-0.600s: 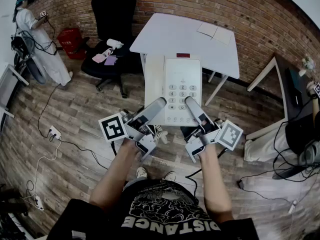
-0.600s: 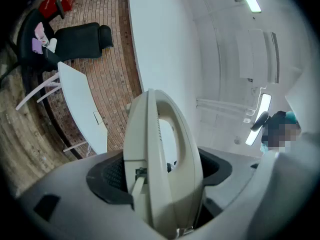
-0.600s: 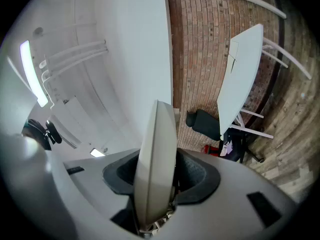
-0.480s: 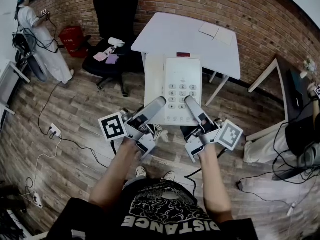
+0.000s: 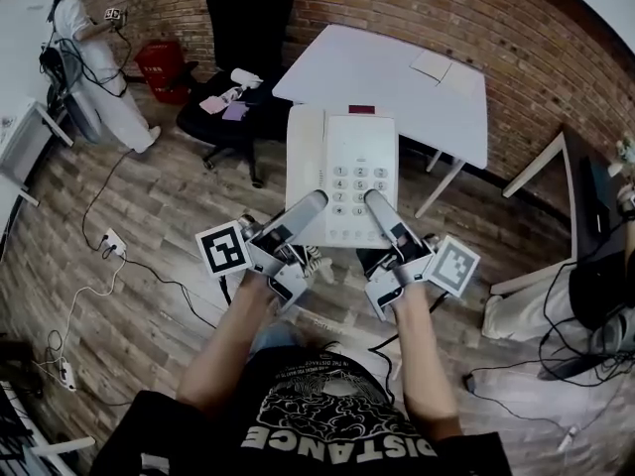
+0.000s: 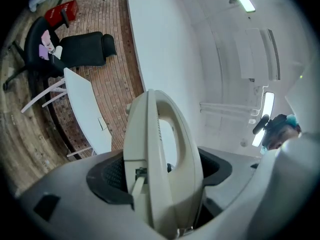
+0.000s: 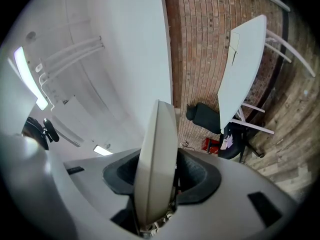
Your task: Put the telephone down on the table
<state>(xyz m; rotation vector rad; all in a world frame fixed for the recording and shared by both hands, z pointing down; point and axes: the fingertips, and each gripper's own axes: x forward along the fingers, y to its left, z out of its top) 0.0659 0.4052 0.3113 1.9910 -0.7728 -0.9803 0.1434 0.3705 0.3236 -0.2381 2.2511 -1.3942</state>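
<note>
Telephone (image 5: 347,177) held in mid-air at the centre of the head view, above the wood-plank floor (image 5: 169,216) and clear of the white table (image 5: 397,77) behind it. The left gripper (image 5: 316,202) is clamped wide across its near left edge, handset and base together. The right gripper (image 5: 372,201) is clenched on the thin near right edge.

Nearest, at the bottom, a black T-shirt (image 5: 337,434) reads "DISTANCE", upside down. A power strip (image 5: 107,239) and cables lie at left. Beyond, a black office chair (image 5: 238,28) stands just left of the table, a red bin (image 5: 164,67) beside it. A person in white (image 5: 94,58) stands at upper left, before a brick wall (image 5: 397,8). 2 sheets of paper (image 5: 444,70) lie on the table's far corner.

The telephone is cream-white, with round keys, the handset along its left and a small dark red window at the top. Its print is too small to read.
</note>
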